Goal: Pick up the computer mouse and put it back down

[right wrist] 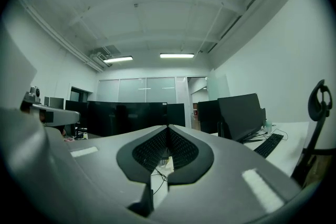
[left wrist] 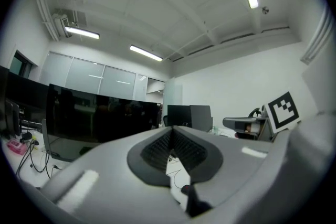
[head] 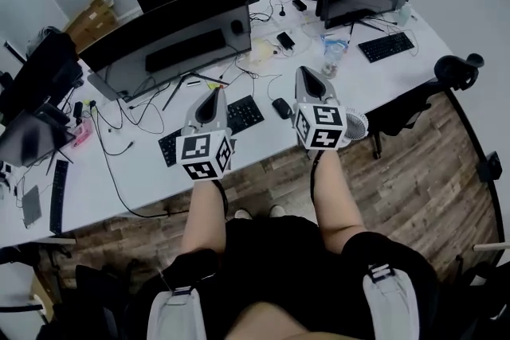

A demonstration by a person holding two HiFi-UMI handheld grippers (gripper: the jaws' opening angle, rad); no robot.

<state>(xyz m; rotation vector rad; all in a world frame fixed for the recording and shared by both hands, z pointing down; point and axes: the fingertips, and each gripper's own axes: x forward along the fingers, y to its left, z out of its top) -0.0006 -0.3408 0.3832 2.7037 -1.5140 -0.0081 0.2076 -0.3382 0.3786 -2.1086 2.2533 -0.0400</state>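
My left gripper [head: 213, 98] and right gripper [head: 306, 76] hang side by side at the centre of the head view, both with fingers pressed together at the tips and nothing between them. The computer mouse [head: 281, 107] lies between the two grippers on the white surface [head: 143, 179], just right of the black keyboard [head: 243, 114] and near the front edge, which runs from lower left up to the right. Bare white shows in front of the mouse and to its right. Behind it, cables [head: 267, 80] trail toward the monitors [head: 171, 28] across the upper frame. Beyond the edge is wooden floor [head: 414, 171], with a dark chair [head: 458, 72] at the right. The cube [head: 205, 155] on my left gripper shows only black-and-white squares. Other print is too small to read.
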